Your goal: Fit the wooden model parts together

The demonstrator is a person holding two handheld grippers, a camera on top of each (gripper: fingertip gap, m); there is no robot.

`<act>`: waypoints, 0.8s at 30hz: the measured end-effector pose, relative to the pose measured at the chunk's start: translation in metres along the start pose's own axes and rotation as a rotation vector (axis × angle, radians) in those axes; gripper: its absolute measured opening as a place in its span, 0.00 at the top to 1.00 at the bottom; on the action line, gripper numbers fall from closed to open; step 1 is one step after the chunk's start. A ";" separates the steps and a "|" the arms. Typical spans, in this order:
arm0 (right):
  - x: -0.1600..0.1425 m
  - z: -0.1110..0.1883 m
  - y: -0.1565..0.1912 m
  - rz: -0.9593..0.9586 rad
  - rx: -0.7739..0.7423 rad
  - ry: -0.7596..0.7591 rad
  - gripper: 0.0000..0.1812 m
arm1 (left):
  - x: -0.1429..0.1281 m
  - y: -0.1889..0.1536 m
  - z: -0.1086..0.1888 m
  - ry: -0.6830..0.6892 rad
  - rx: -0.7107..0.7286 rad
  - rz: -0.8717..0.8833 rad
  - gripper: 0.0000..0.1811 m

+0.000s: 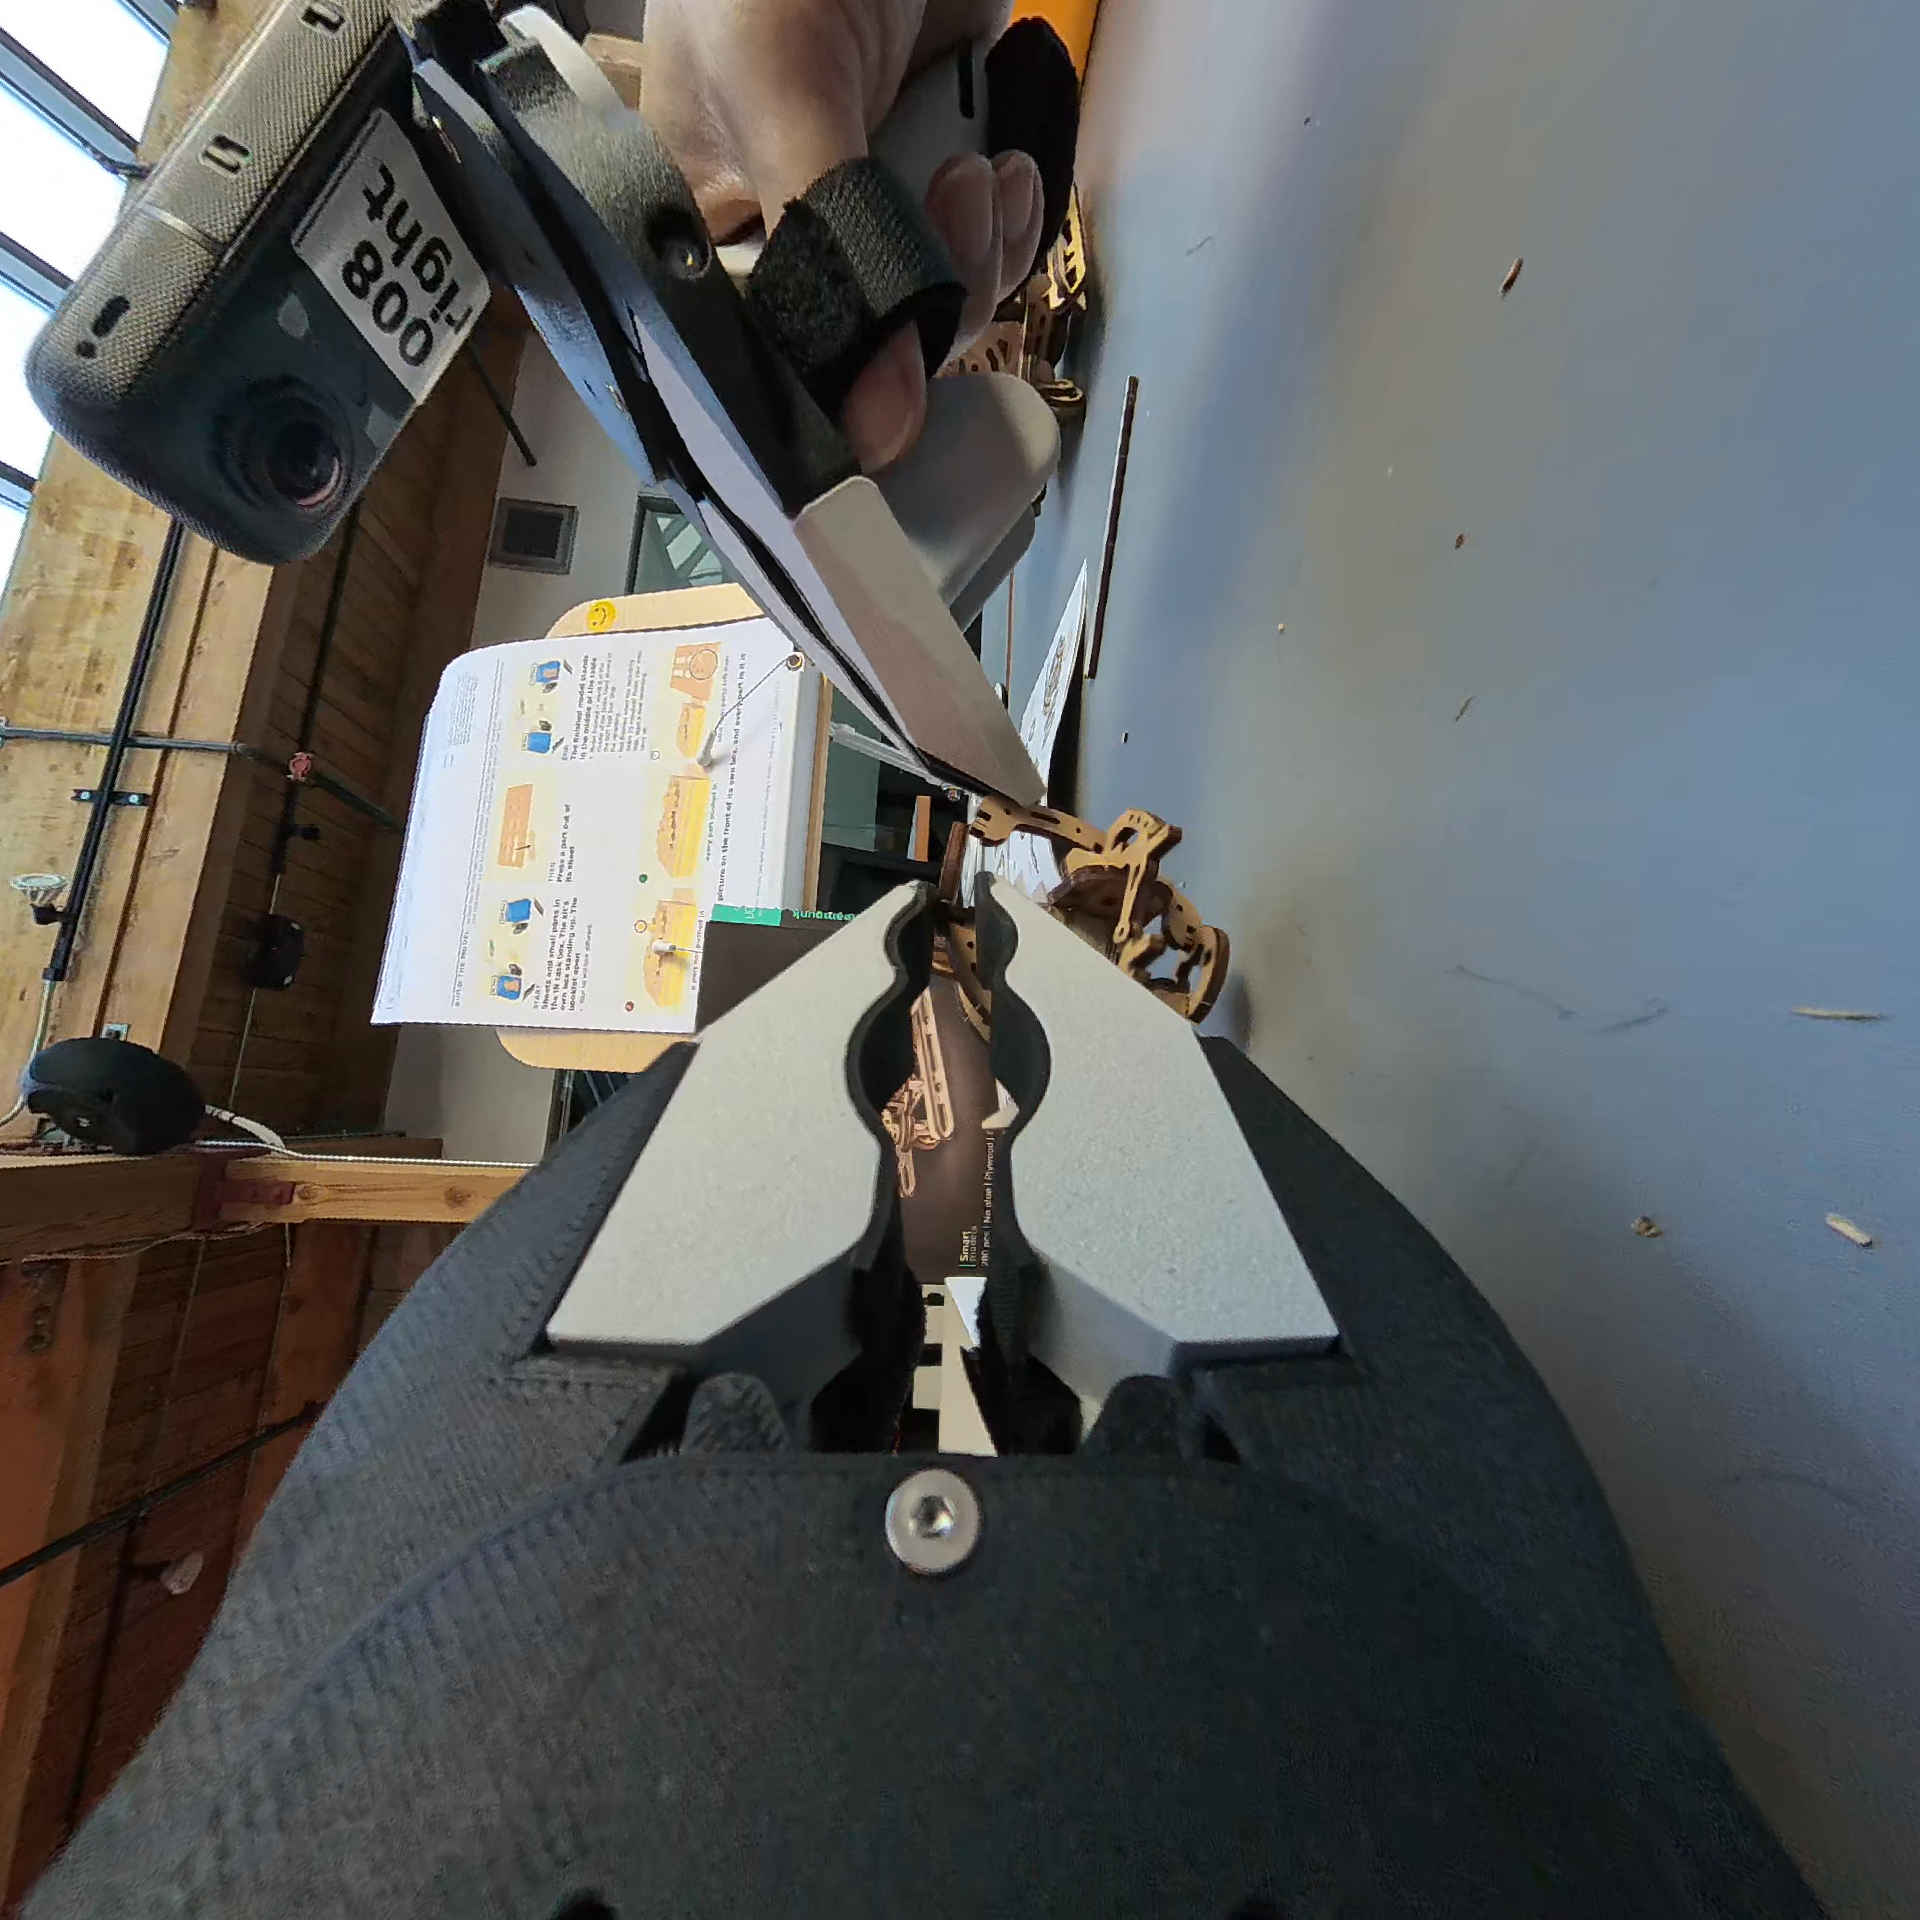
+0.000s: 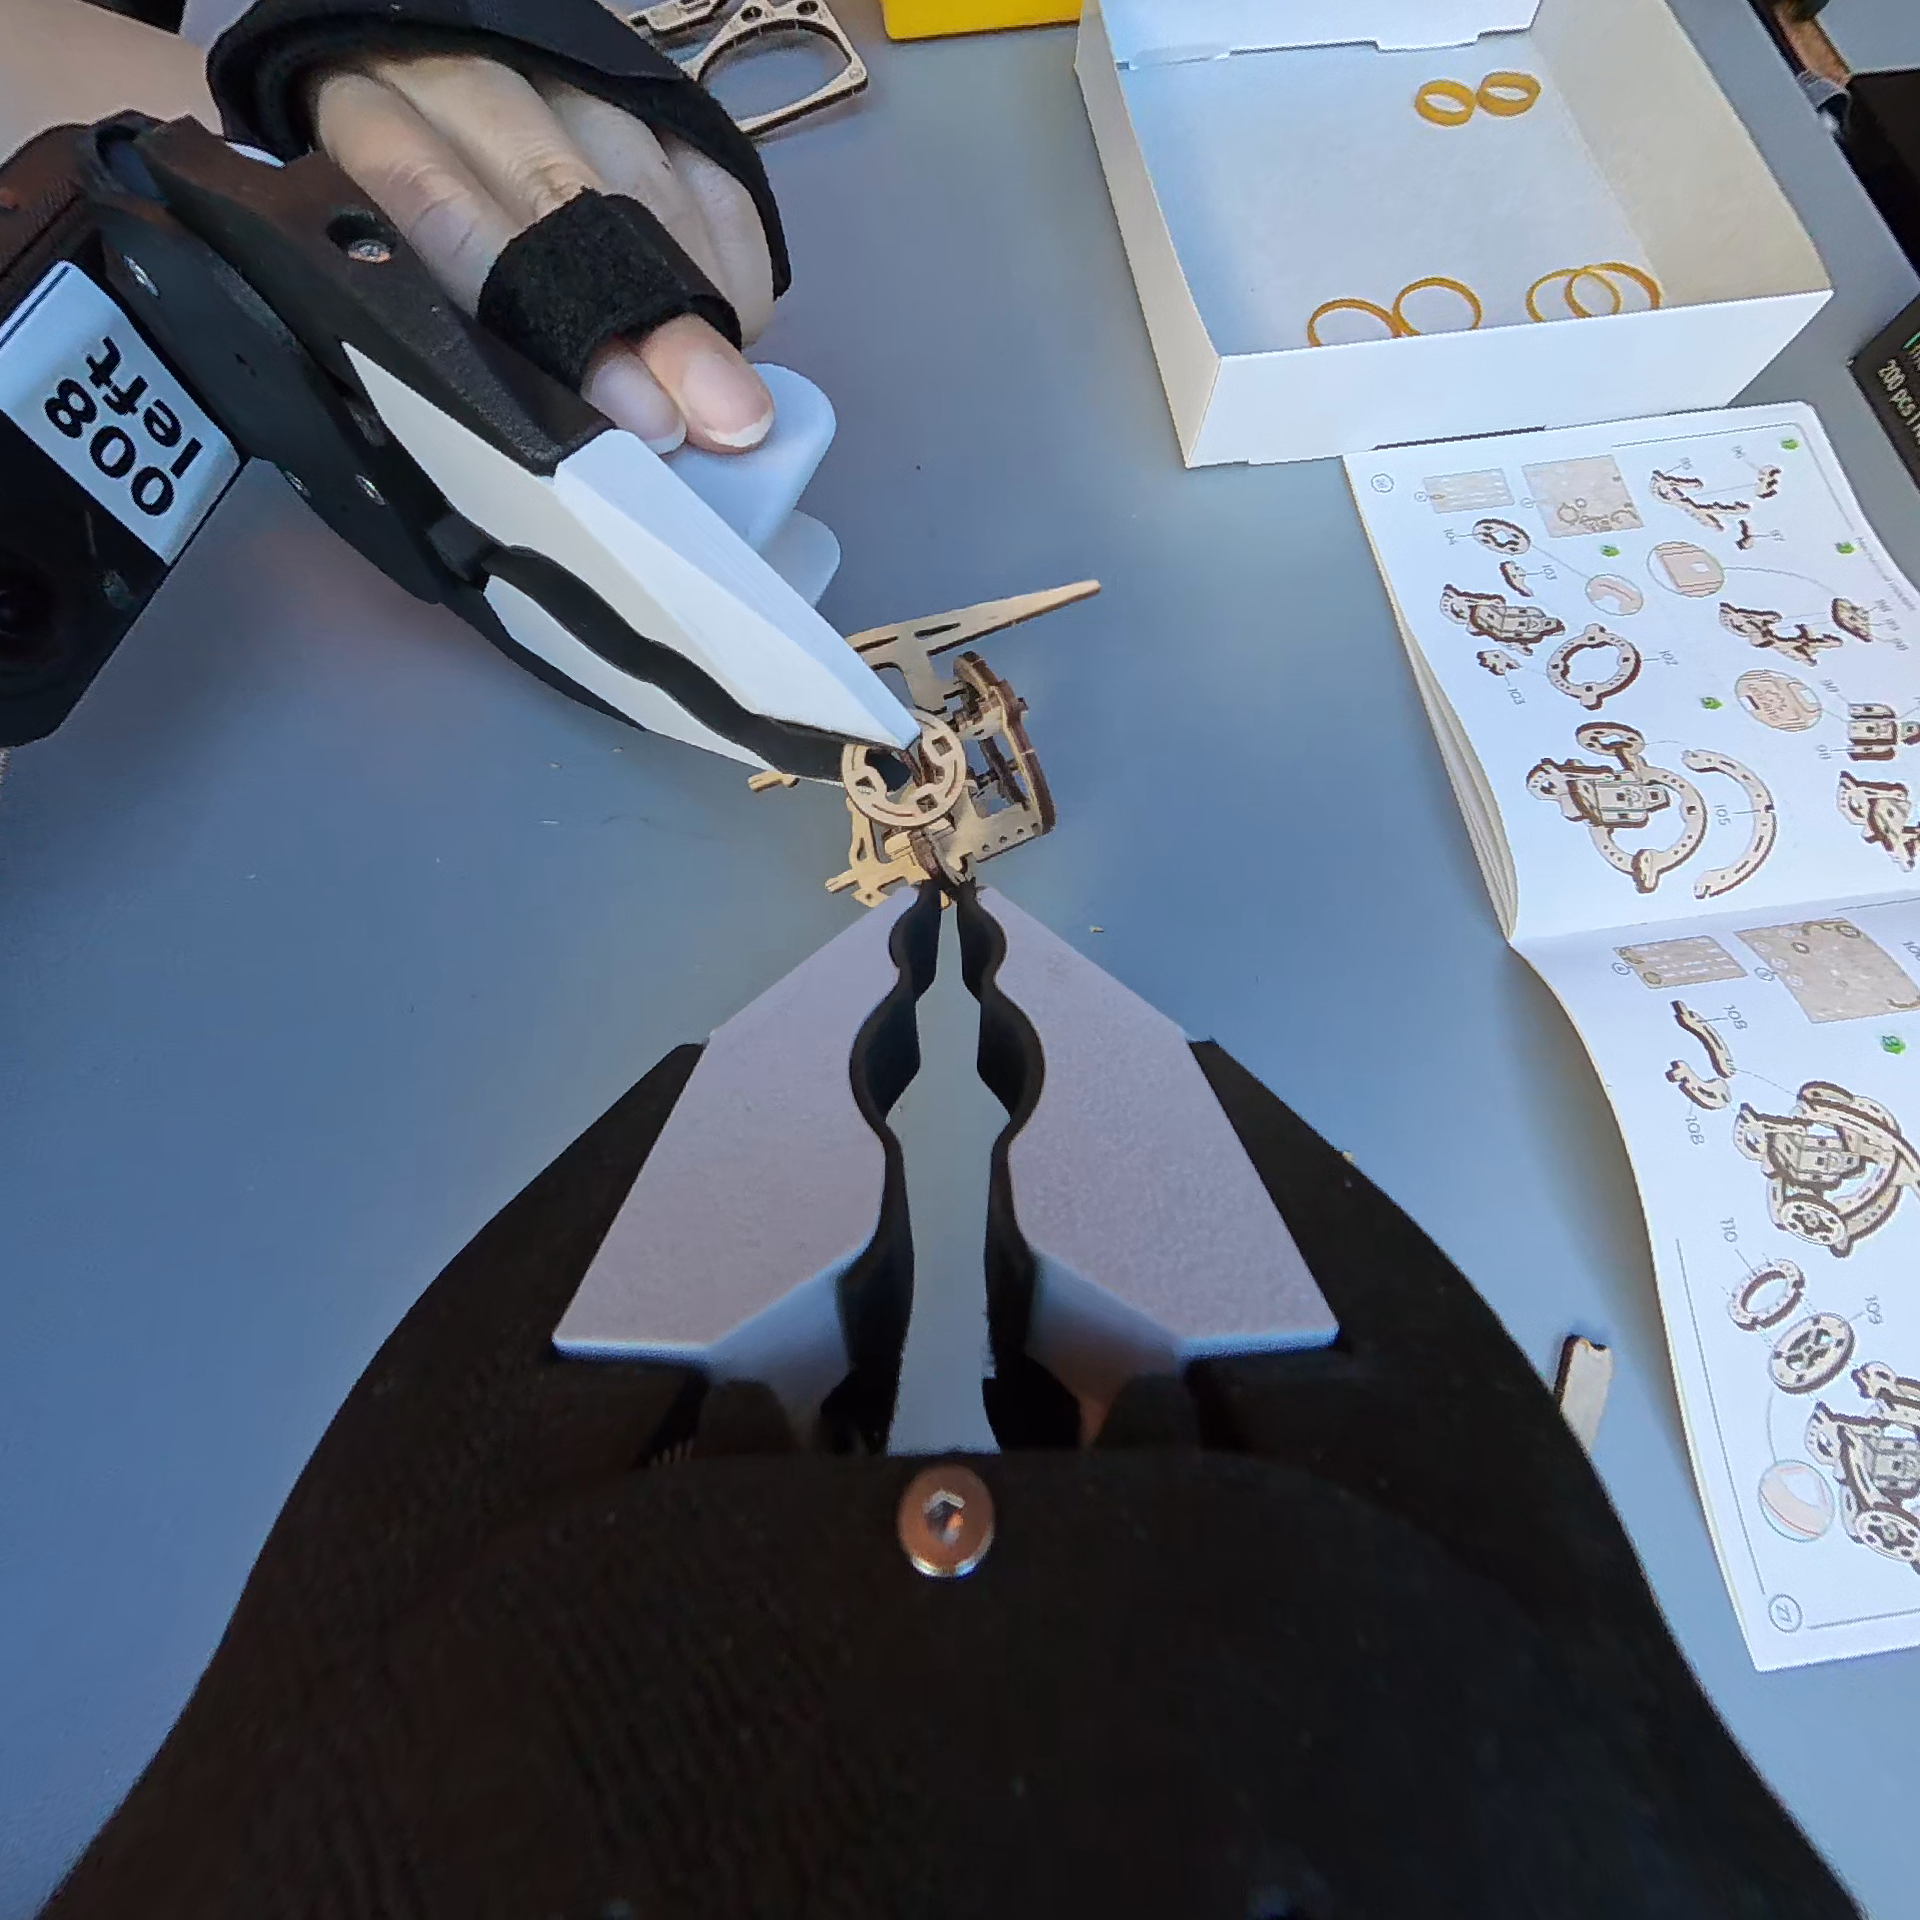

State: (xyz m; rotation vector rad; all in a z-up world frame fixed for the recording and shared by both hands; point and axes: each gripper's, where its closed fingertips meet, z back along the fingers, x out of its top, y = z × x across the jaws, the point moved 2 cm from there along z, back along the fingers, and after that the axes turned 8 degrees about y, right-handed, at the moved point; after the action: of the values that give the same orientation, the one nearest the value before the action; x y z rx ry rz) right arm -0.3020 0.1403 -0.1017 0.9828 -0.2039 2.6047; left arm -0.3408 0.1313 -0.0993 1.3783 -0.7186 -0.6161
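Pinching wooden model [image 2: 940, 779] | left gripper [image 2: 902, 750] fingers clenched on ring | right gripper [image 2: 943, 896] fingers clenched on base

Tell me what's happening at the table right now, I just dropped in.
A person is working a small wooden model on the grey table with two handheld grippers. The right gripper is pinched on the model's lower edge, steadying it. The left gripper has its tips closed on a round wheel-like part on the model's side, apparently pressing it on. An open instruction booklet lies to the right, with a white box of yellow rubber bands behind it.
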 end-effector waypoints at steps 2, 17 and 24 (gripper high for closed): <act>0.000 -0.001 0.000 0.008 -0.004 0.002 0.99 | -0.001 -0.001 0.000 0.003 -0.001 -0.007 0.97; 0.005 0.010 0.000 -0.134 0.187 -0.173 0.95 | -0.001 -0.003 0.000 -0.006 -0.010 -0.009 1.00; 0.016 0.018 -0.003 -0.295 0.415 -0.287 0.85 | -0.001 -0.006 0.000 -0.006 -0.017 -0.016 1.00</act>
State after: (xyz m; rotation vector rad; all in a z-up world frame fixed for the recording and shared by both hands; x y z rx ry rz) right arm -0.3013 0.1429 -0.0775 1.4052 0.4003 2.2701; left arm -0.3411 0.1312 -0.1052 1.3683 -0.7063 -0.6385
